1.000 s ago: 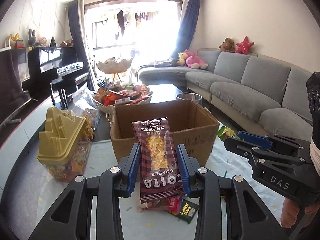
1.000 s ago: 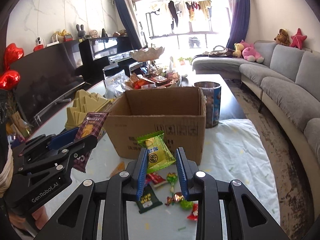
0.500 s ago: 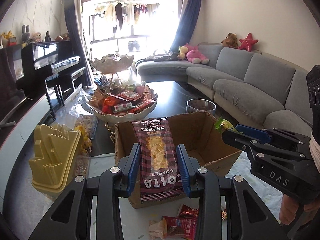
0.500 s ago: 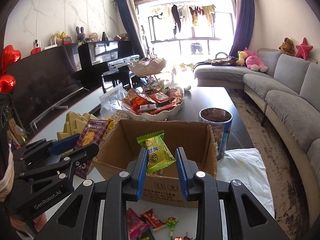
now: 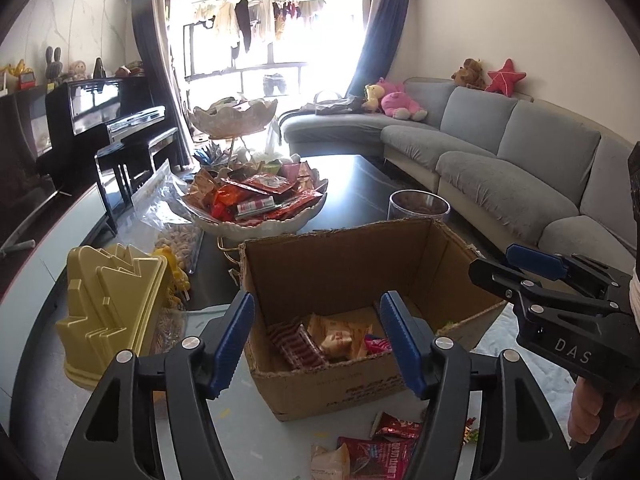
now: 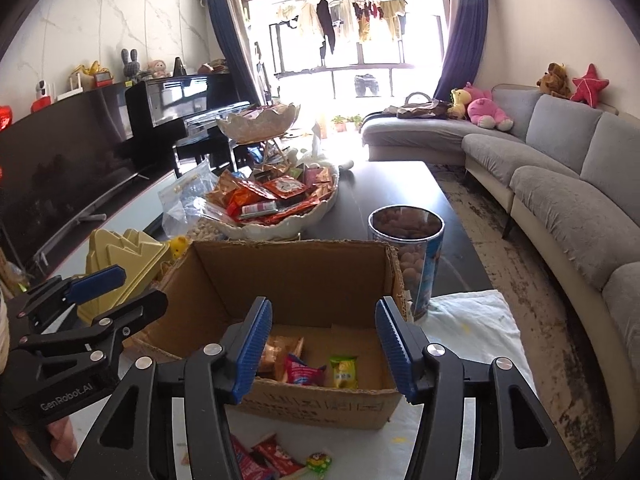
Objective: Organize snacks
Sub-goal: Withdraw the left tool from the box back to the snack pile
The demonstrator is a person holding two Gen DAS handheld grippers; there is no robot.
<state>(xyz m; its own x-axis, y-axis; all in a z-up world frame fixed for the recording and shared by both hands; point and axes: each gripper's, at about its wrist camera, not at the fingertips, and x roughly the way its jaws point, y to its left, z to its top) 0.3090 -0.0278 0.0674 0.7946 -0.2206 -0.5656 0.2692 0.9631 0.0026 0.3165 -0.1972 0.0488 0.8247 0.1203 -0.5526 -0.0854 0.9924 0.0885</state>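
Observation:
An open cardboard box [image 5: 340, 388] stands on the table right under both grippers. My left gripper [image 5: 318, 340] hovers over its near edge, jaws opening, nothing between the blue pads. A red striped packet [image 5: 296, 346] and an orange packet [image 5: 336, 334] lie on the box floor. My right gripper [image 6: 323, 344] hangs over the same box [image 6: 288, 248], jaws also opening and empty. A green-yellow packet [image 6: 344, 372] and a pink packet [image 6: 302, 374] lie below it. Each gripper shows in the other's view: the right gripper [image 5: 500, 266], the left gripper [image 6: 124, 292].
Loose snack packets [image 5: 380, 448] lie on the white cloth in front of the box. A yellow-lidded container [image 5: 112, 312] stands to its left, a white bowl piled with snacks [image 5: 256, 204] behind it, a clear tub of nuts [image 6: 408, 248] at its right corner. A grey sofa runs along the right.
Both grippers moved forward over the box and opened. The coffee-coloured packet left the left gripper and the green packet left the right gripper; both now lie in the box.

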